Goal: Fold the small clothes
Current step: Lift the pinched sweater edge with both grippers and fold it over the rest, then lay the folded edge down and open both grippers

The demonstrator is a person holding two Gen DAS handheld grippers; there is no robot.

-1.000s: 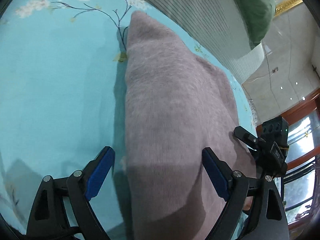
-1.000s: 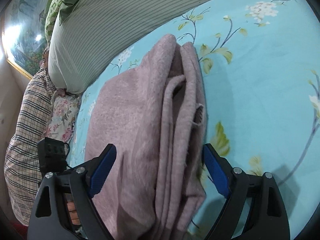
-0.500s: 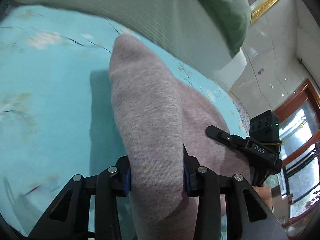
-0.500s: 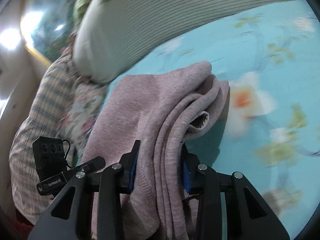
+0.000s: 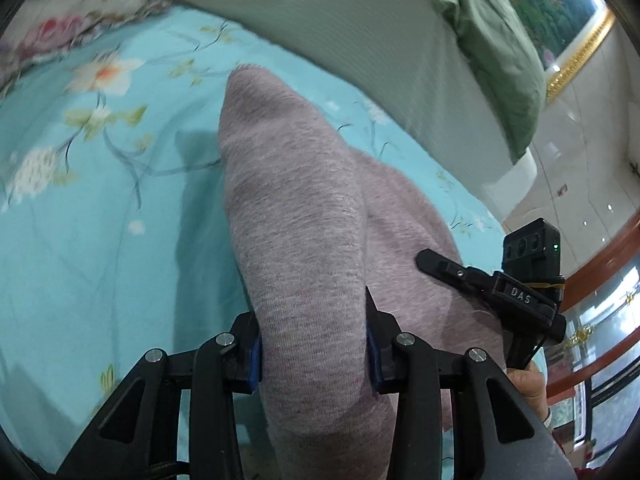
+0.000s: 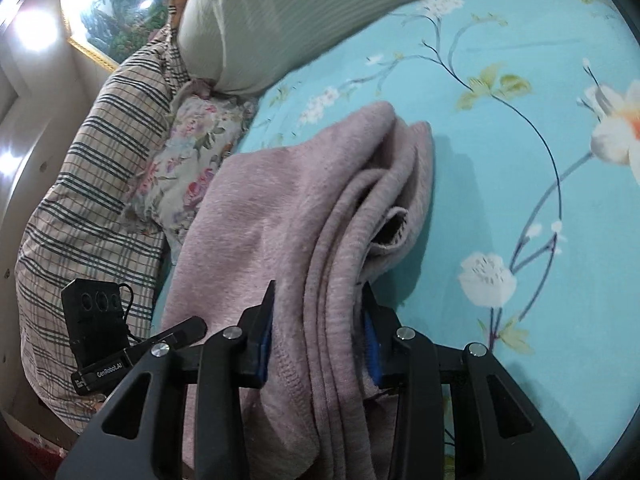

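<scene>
A folded mauve knit garment (image 5: 296,216) lies on the turquoise floral bedsheet (image 5: 80,216). My left gripper (image 5: 314,344) is shut on its rounded folded edge, which runs forward between the jaws. In the right wrist view the same garment (image 6: 288,216) shows several stacked layers, and my right gripper (image 6: 318,340) is shut on that layered edge. Each gripper shows in the other's view: the right one (image 5: 516,296) at the garment's far side, the left one (image 6: 120,356) at the lower left.
A grey striped bolster (image 5: 360,20) and a green pillow (image 5: 492,28) lie along the back of the bed. A plaid pillow (image 6: 92,184) and a floral cushion (image 6: 192,152) sit left of the garment. A gold-framed picture (image 6: 112,8) hangs on the wall.
Both grippers were open around the garment's edges a second ago; both then shut on it. The garment has since been lifted and shifted a little over the sheet.
</scene>
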